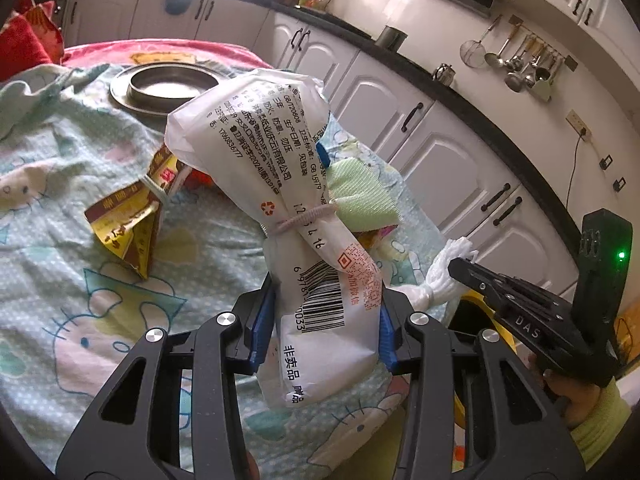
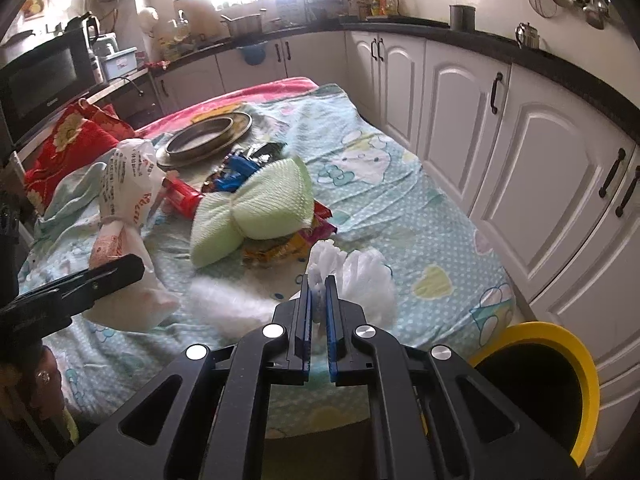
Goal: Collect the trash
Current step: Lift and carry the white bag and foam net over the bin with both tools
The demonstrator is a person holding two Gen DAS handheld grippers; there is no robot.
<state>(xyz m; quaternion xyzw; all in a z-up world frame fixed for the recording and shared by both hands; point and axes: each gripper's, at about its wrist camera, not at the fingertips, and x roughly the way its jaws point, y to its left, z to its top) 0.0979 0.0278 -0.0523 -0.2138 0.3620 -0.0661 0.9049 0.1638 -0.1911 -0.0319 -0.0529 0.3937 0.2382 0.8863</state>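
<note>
Trash crowds the middle of the cloth-covered table. Left gripper clamps a tied white printed bag upright above it; right gripper pinches white crumpled plastic at the near edge. Just right, below that edge, stands a yellow-rimmed bin.

Table under a cartoon cloth, strewn with trash

The table's cloth is pale blue-green, dotted, with cat prints; a red-pink cover shows at its far edge. On the cloth lie a metal tray with a round pan on it, a green wrapped bundle resting on colourful wrappers, a red tube, blue packets, and a torn brown-yellow carton. A rumpled cloth lies at the left.
</note>
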